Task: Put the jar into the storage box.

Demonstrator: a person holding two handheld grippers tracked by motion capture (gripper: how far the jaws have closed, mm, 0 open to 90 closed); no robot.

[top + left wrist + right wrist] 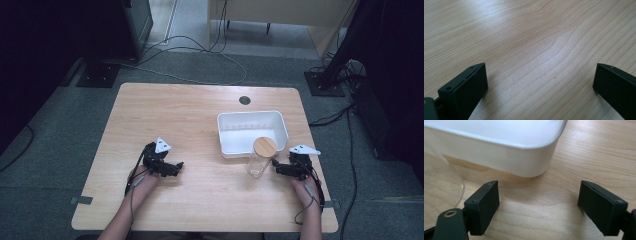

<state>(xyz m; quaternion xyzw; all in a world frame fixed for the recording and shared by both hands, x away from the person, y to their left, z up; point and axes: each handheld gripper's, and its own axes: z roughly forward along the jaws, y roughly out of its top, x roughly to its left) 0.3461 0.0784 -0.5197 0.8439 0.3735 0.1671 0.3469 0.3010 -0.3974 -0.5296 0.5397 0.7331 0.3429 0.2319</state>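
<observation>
Step in hand: you look set to grasp the clear jar [260, 162], which stands upright on the table [200, 115] just in front of the white bin [252, 131].
Right gripper [281, 168]: jaws spread, empty, just beside the jar; swing them squarely around its glass wall below the wooden lid [264, 146].
Left gripper [176, 166]: jaws spread over bare wood, well apart from the jar.
Count: one jar, one lid, one bin, two grippers.

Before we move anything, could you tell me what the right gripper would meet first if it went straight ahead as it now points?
Probably the white tub: its near wall lies ahead of the open right gripper. The glass jar sits just off to its side.
</observation>
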